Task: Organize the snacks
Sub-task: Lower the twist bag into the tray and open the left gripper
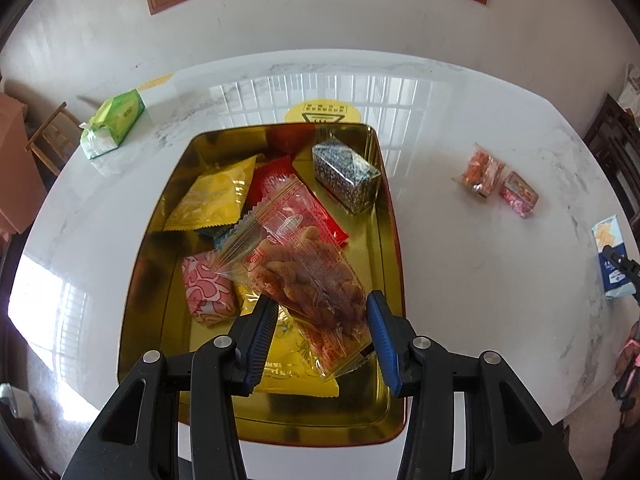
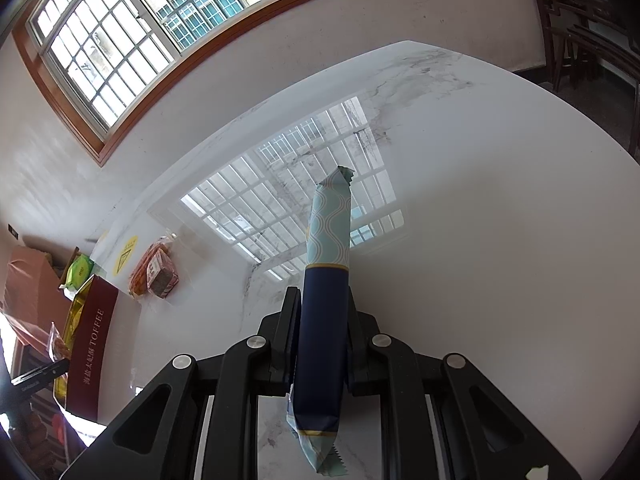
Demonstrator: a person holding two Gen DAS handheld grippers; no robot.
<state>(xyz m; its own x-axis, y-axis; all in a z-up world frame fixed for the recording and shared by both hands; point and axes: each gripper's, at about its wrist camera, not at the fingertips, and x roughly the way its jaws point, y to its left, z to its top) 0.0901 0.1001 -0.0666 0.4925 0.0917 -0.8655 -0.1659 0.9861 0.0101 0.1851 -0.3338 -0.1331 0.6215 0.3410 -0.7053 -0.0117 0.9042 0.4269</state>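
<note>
My left gripper (image 1: 318,316) is shut on a clear packet of fried brown snacks (image 1: 296,256), its blue pads (image 1: 260,332) pressing the packet's two sides. The packet hangs tilted just above the open gold tin (image 1: 390,240). Inside the tin lie a yellow packet (image 1: 218,196), a red packet (image 1: 272,176), a pink wrapped sweet (image 1: 206,292) and a clear speckled box (image 1: 344,172). My right gripper (image 2: 324,304) is shut on a navy and pale teal packet (image 2: 326,320), held edge-on over the white marble table (image 2: 480,240). The same packet (image 1: 610,256) shows at the right edge of the left wrist view.
An orange snack packet (image 1: 478,172) and a small pink box (image 1: 518,194) lie on the table right of the tin. A green tissue pack (image 1: 114,122) sits at the far left corner. A wooden chair (image 1: 52,136) stands left of the table and dark chairs (image 1: 612,148) stand to its right.
</note>
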